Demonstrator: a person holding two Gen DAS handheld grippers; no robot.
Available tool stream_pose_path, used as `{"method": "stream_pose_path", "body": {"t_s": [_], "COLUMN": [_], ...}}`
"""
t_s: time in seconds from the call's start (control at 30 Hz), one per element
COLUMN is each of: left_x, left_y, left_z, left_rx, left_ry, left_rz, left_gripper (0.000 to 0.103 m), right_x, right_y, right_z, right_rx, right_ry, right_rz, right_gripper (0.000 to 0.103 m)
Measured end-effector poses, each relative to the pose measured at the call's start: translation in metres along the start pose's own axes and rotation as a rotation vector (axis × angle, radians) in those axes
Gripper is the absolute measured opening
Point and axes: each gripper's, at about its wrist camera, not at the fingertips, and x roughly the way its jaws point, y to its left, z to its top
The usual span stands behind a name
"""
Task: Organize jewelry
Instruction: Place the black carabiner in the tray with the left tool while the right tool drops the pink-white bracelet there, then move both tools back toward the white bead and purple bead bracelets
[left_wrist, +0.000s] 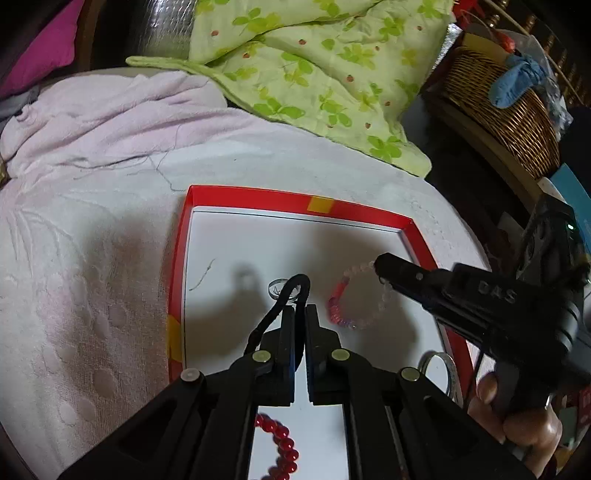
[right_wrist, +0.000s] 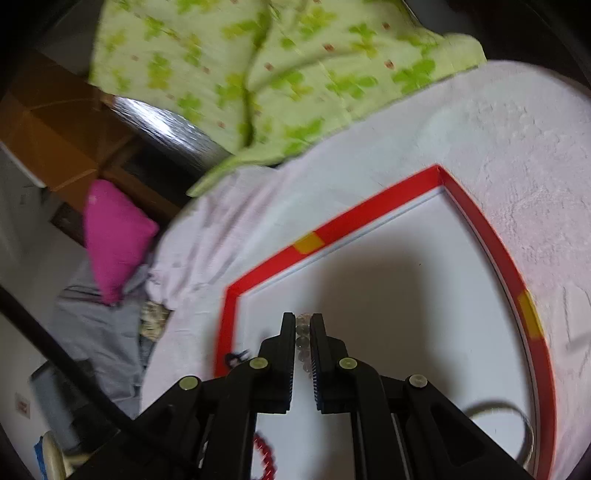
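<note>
Now both claws closed on jewelry over the red-rimmed tray (left_wrist: 236, 197).
Left claw (left_wrist: 300, 308) pinches a black cord (left_wrist: 291, 286), its loop above a clear ring (left_wrist: 282, 288) on the tray floor. Right claw (right_wrist: 303, 328) grips the pale bead bracelet (left_wrist: 354, 295), which hangs from its tips. Red bead bracelet (left_wrist: 280, 446) lies under the left claw, near tray edge.

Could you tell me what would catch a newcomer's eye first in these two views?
Probably the red-rimmed tray with its white floor, lying on a pale pink towel. Over its middle the left gripper pinches a black cord whose loop arches above the fingertips, while the right gripper clamps a pale beaded bracelet towards the tray's right side. Behind the tray lies a bright green clover-print cloth.
</note>
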Motion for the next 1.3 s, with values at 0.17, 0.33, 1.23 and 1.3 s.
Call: {"method": "stream_pose_path", "body": {"t_s": [0.17, 0.33, 1.23, 1.3], "left_x": [-0.002, -0.040, -0.135, -0.133], "left_y": [-0.004, -0.011, -0.016, -0.012], "left_z": [0.001, -0.003, -0.194, -0.188], "left_rx": [0.005, 0.034, 0.219, 0.202], "left_ry": [0.022, -0.058, -0.033, -0.034], "left_rz": [0.030, 0.088, 0.365, 0.360], "left_gripper": [0.023, 0.053, 0.062, 0.062], "right_x": [-0.011, -0.070, -0.234, -0.228], "right_y": [-0.023, -0.039, -0.124, -0.122], "right_z": [0.014, -0.006, -0.163, -0.162], "right_rx": [0.094, 0.106, 0.059, 0.065], "right_ry": [-0.036, -0.111, -0.089, -0.074], "right_rz": [-0.069, -0.044, -0.091, -0.084], "right_gripper": [0.015, 0.058, 0.058, 0.058]}}
